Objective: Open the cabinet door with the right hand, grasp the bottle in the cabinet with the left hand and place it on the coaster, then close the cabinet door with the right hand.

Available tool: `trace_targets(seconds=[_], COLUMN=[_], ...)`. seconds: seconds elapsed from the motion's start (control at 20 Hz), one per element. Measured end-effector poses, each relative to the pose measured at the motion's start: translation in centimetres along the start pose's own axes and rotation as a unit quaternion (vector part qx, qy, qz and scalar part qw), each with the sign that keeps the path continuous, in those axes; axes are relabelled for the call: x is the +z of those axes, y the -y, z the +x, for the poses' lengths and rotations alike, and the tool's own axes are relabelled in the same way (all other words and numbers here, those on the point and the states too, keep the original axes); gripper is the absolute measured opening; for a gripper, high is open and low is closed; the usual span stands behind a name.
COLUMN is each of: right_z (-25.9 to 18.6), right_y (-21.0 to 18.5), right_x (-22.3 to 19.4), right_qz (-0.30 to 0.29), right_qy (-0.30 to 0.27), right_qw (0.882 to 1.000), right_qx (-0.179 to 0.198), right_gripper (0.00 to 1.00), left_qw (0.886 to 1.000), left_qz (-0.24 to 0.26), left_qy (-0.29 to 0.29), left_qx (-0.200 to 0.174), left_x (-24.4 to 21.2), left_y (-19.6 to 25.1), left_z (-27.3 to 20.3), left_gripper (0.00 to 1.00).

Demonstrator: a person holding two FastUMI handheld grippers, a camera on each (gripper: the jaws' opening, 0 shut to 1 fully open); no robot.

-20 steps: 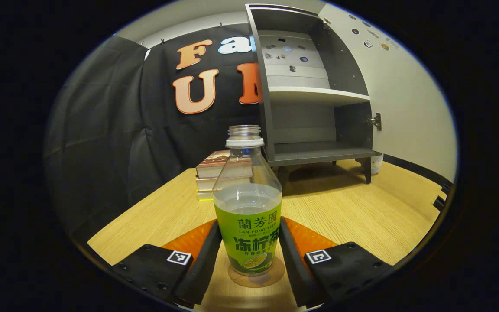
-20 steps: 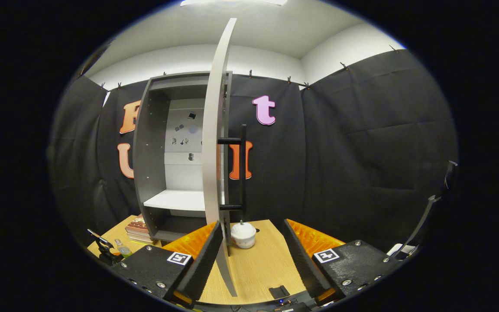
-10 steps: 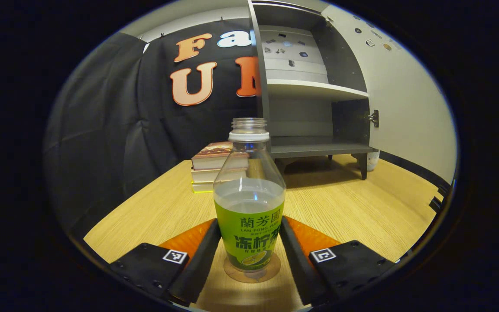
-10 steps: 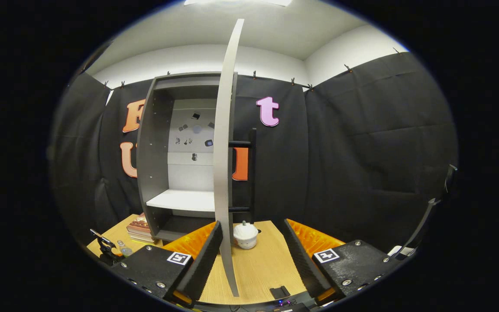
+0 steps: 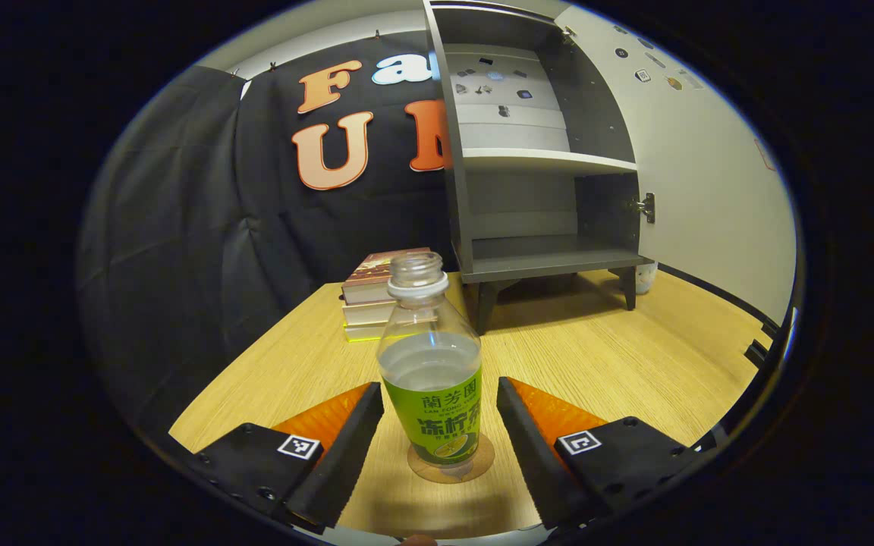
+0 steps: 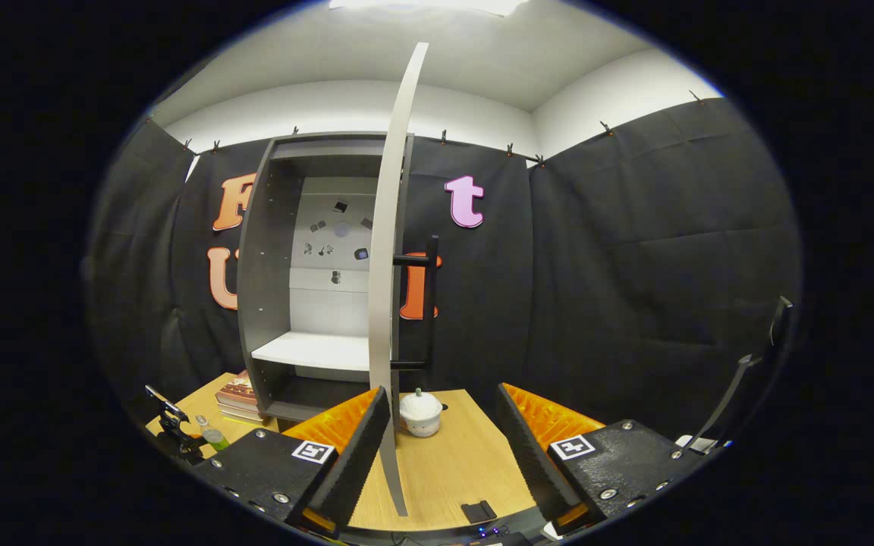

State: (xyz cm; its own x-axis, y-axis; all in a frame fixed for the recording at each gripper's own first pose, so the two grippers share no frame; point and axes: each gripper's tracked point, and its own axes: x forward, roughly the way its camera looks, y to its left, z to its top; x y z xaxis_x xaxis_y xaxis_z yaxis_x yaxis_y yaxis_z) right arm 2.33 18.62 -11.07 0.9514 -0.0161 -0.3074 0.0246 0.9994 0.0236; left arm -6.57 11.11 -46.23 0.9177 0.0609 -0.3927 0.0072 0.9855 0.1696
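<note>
The clear bottle (image 5: 431, 379) with a green label and no cap stands upright on the round coaster (image 5: 475, 470) on the wooden table. My left gripper (image 5: 437, 390) is open, with a gap between each finger and the bottle. The grey cabinet (image 5: 543, 262) stands open behind, its lower shelf bare. In the right gripper view the white cabinet door (image 6: 388, 303) is seen edge-on, with its black handle (image 6: 429, 303) on the far side. My right gripper (image 6: 443, 393) is open; the door's lower edge runs just inside its left finger (image 6: 353, 455). Far left are the bottle (image 6: 213, 434) and the left gripper (image 6: 171, 425).
A stack of books (image 5: 376, 296) lies left of the cabinet. A small white lidded pot (image 6: 422, 413) sits on the table (image 6: 452, 470) beyond the door. The open door panel (image 5: 710, 167) stands to the right of the cabinet. A black stand (image 6: 748, 379) rises at far right.
My left gripper has opened off the bottle and drawn back a little, leaving it standing on the coaster. The right gripper has barely shifted beside the door's edge.
</note>
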Motion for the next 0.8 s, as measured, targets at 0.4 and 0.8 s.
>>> trace_targets(seconds=[0.4, 0.8], right_z=[1.8, 4.9], right_y=[3.1, 3.7], right_x=[2.0, 1.9], right_qz=[0.018, 0.057], right_qy=[0.026, 0.031], right_qw=[0.999, 0.995], right_qx=[0.017, 0.072], right_gripper=[0.89, 0.89], left_qw=[0.999, 0.997], left_qz=[0.0, -0.03], left_qy=[0.04, 0.07], left_qx=[0.018, 0.003], left_x=[7.9, 15.3], left_y=[0.4, 2.1], left_z=[-3.1, -3.8], left_gripper=[0.98, 0.98])
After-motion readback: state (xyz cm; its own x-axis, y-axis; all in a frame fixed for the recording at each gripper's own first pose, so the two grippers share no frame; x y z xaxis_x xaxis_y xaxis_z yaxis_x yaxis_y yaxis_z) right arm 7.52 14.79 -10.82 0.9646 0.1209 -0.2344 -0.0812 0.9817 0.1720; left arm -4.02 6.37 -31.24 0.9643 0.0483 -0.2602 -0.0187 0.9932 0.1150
